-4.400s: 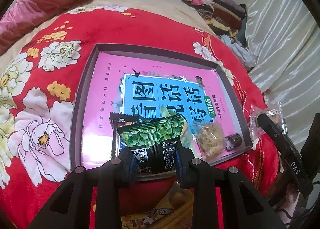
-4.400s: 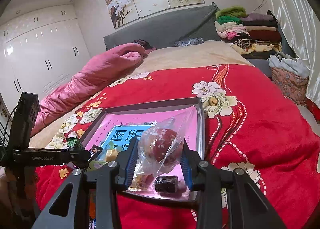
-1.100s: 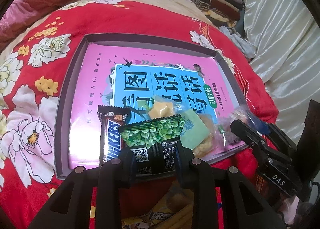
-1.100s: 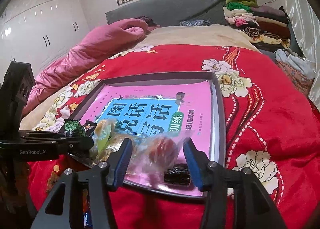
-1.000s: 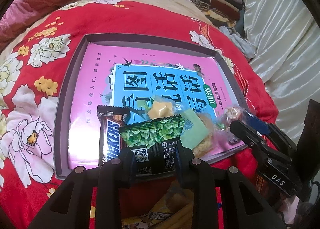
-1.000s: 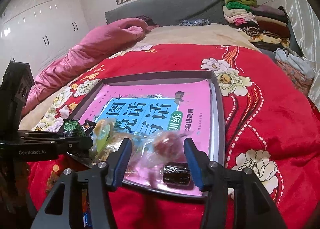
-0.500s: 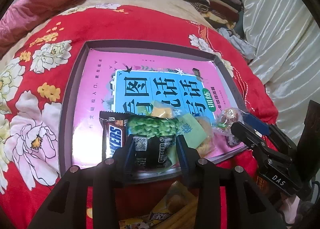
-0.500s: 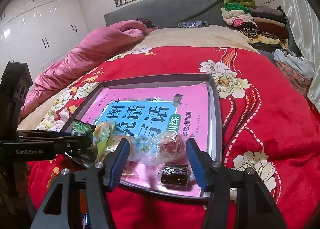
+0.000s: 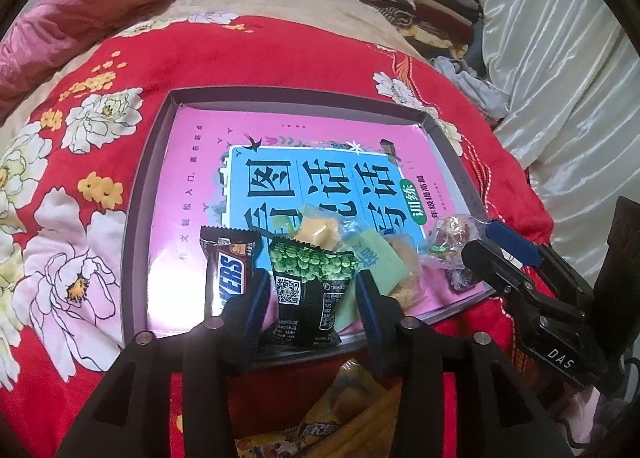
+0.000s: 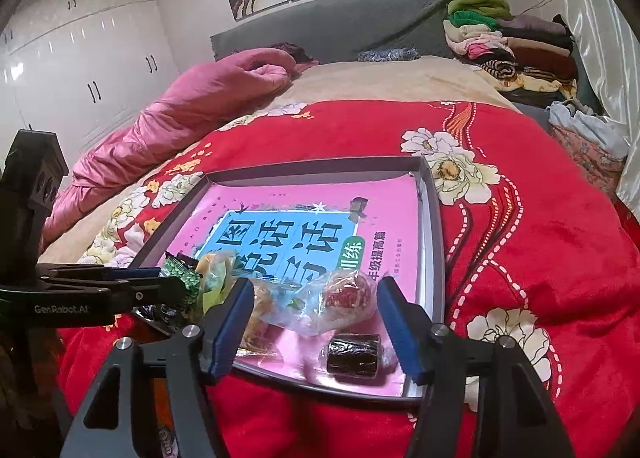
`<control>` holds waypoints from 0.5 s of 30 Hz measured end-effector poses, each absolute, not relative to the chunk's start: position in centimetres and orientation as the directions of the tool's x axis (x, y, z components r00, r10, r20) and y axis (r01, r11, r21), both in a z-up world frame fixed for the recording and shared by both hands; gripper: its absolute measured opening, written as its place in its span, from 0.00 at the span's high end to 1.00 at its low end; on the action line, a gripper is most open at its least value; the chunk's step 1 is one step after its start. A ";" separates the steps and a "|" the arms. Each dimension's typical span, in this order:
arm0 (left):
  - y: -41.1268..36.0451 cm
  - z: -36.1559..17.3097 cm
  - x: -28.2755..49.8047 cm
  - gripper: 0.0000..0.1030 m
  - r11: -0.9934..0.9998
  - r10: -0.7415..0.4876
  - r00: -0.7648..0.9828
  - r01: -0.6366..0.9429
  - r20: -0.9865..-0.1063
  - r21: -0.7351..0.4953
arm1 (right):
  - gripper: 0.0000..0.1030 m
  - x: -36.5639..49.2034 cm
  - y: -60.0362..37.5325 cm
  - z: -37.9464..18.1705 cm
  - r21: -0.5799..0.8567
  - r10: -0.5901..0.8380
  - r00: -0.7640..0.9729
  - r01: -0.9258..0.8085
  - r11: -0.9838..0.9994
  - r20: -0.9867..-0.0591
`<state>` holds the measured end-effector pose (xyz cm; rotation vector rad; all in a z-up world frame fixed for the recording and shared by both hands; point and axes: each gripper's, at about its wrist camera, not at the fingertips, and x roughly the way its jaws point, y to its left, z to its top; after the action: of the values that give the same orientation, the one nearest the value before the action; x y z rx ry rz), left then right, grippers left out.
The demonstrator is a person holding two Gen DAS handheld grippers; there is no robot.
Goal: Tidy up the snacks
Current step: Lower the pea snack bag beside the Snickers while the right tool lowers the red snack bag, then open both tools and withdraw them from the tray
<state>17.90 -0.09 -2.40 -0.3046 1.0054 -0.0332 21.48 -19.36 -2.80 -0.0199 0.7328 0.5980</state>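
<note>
A grey tray (image 9: pixel 148 194) with a pink and blue book in it lies on the red flowered blanket. Along its near edge lie a Snickers bar (image 9: pixel 228 274), a green pea packet (image 9: pixel 312 290), a yellow wrapped piece (image 9: pixel 316 230) and a green-labelled pastry (image 9: pixel 384 266). My left gripper (image 9: pixel 311 292) straddles the pea packet; its jaws are opening and stand clear of the packet. A clear bag with a red snack (image 10: pixel 344 298) rests on the tray between the opening jaws of my right gripper (image 10: pixel 316 294), untouched. A dark roll (image 10: pixel 354 350) lies just in front.
A yellow snack bag (image 9: pixel 352 410) lies on the blanket below the tray's near edge. A pink quilt (image 10: pixel 180 114) is bunched at the far left, folded clothes (image 10: pixel 508 46) are stacked at the far right, and pale curtains (image 9: pixel 560 78) hang on the right.
Both pairs of jaws have spread. The pea packet, held upright before, now lies flat on the tray. The clear bag has settled onto the tray, free of the right fingers.
</note>
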 end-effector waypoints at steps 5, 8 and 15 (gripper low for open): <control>-0.1 -1.8 17.7 0.45 0.962 -0.155 0.555 -0.105 -0.817 -0.254 | 0.34 21.1 -19.2 -2.3 0.190 0.527 0.589 -0.537 0.822 -0.613; 0.1 -1.5 17.6 0.42 0.962 -0.151 0.561 -0.107 -0.814 -0.253 | 0.34 21.0 -19.1 -2.2 0.188 0.532 0.589 -0.544 0.818 -0.609; 0.3 -1.2 17.4 0.36 0.962 -0.142 0.571 -0.114 -0.808 -0.249 | 0.30 20.8 -19.3 -1.9 0.191 0.535 0.600 -0.541 0.819 -0.595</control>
<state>17.41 0.30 -1.20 -0.2886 0.9663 -0.0165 20.77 -19.32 -1.89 -0.0091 0.6866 0.6233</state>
